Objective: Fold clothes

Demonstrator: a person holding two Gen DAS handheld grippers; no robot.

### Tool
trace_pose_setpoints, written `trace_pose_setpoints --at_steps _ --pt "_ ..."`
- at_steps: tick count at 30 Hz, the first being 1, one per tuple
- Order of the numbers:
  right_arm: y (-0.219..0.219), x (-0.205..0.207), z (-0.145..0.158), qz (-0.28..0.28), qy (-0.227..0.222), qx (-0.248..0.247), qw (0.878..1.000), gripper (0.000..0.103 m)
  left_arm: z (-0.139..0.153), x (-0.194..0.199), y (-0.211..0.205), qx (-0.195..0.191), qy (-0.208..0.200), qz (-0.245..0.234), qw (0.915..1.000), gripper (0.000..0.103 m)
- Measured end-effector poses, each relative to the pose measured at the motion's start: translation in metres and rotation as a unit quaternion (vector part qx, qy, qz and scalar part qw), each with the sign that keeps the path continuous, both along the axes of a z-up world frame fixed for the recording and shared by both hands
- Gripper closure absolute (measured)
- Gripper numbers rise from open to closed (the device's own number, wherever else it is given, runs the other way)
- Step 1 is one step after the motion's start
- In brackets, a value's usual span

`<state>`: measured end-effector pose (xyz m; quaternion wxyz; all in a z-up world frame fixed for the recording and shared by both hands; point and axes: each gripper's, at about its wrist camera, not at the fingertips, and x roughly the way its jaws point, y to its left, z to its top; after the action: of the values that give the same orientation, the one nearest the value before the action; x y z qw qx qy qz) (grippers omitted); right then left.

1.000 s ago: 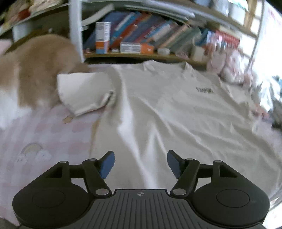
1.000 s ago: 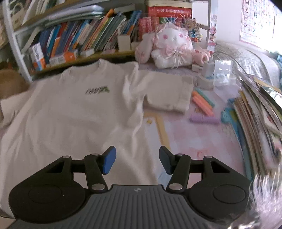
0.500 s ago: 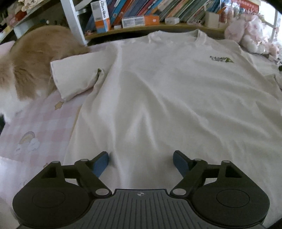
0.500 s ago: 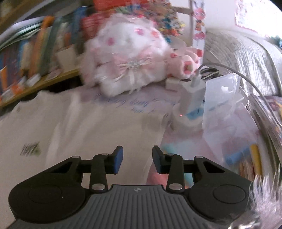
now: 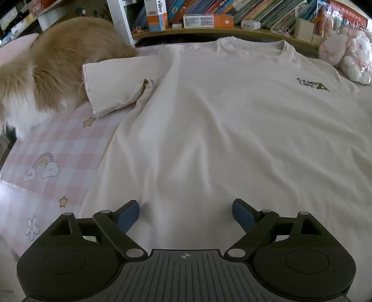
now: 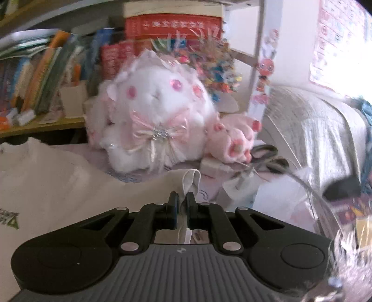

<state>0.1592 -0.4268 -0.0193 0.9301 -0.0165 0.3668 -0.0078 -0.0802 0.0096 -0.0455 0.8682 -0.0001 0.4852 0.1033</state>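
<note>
Right gripper (image 6: pixel 182 203) jaws, just closing, now pinch the T-shirt (image 5: pixel 232 127) sleeve (image 6: pixel 191 180) edge w/ left gripper (image 5: pixel 186 212) jaws just widening, spread over the hem.

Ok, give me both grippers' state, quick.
Left gripper: open, jaws just widening over the T-shirt hem.
Right gripper: just closed, pinching the sleeve.

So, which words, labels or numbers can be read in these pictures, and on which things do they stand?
"rile": end of a cut-off word on the orange and white box on the shelf.
Print on the white T-shirt: looks like "CAMP LIFE", not sure.
Red book, book spines, flat carton, wall chart: too blurred or small.
</note>
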Motion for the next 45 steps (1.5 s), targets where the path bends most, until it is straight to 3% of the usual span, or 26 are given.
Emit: trace_pose_setpoints --at_steps 4,7,9,14,22,24,25,28,31,34,36,38,40,42,45 --pt "-0.009 0.010 -0.018 0.003 0.055 0.027 0.998 0.095 0.000 0.004 0.000 0.001 0.002 -0.004 1.0000 0.012" --pt "-0.025 0.010 -0.033 -0.032 0.077 0.083 0.993 0.078 0.000 0.004 -0.002 0.007 0.004 -0.011 0.9999 0.012" --pt "-0.034 0.006 -0.036 -0.031 0.067 0.125 0.989 0.067 0.000 0.005 -0.001 0.006 0.004 -0.011 0.9999 0.012" --pt "-0.045 0.012 -0.036 -0.048 0.055 0.137 0.988 0.073 0.001 0.006 0.000 0.005 0.008 -0.015 0.9998 0.011" --pt "-0.041 0.025 -0.037 -0.056 0.070 0.118 0.989 0.070 -0.001 0.005 0.002 -0.003 0.005 -0.003 1.0000 0.007" --pt "-0.038 0.024 -0.037 -0.046 0.081 0.120 0.988 0.097 -0.002 0.006 0.003 -0.009 0.004 -0.001 1.0000 0.007" --pt "-0.037 0.021 -0.032 -0.043 0.079 0.121 0.989 0.099 -0.002 0.006 0.003 -0.010 0.005 -0.001 0.9999 0.007" --pt "-0.035 0.008 -0.002 -0.028 0.034 0.150 0.988 0.099 -0.001 0.006 0.003 -0.008 0.008 -0.004 0.9999 0.007" --pt "-0.027 0.009 0.017 -0.021 -0.002 0.106 0.994 0.100 -0.002 0.006 0.004 -0.011 0.004 0.000 0.9999 0.006" --pt "-0.021 0.030 0.001 -0.015 0.038 0.052 0.998 0.098 -0.002 0.009 0.004 -0.012 0.007 -0.006 0.9999 0.006" --pt "-0.021 0.033 -0.007 -0.022 0.056 0.027 0.998 0.087 -0.001 0.011 0.003 -0.006 0.011 -0.015 0.9998 0.006" --pt "-0.022 0.023 -0.003 -0.027 0.045 0.022 0.998 0.075 -0.001 0.011 0.002 -0.002 0.009 -0.017 0.9998 0.006" --pt "-0.024 0.000 0.004 -0.019 0.038 0.057 0.997 0.075 -0.001 0.009 0.001 -0.002 0.005 -0.014 0.9999 0.006" --pt "-0.018 -0.023 0.004 0.009 0.061 0.086 0.994 0.076 -0.002 0.008 0.002 -0.011 0.002 -0.005 0.9999 0.006" --pt "0.001 -0.053 -0.004 0.041 0.089 0.083 0.992 0.076 -0.002 0.008 0.005 -0.020 0.003 0.000 0.9998 0.006"
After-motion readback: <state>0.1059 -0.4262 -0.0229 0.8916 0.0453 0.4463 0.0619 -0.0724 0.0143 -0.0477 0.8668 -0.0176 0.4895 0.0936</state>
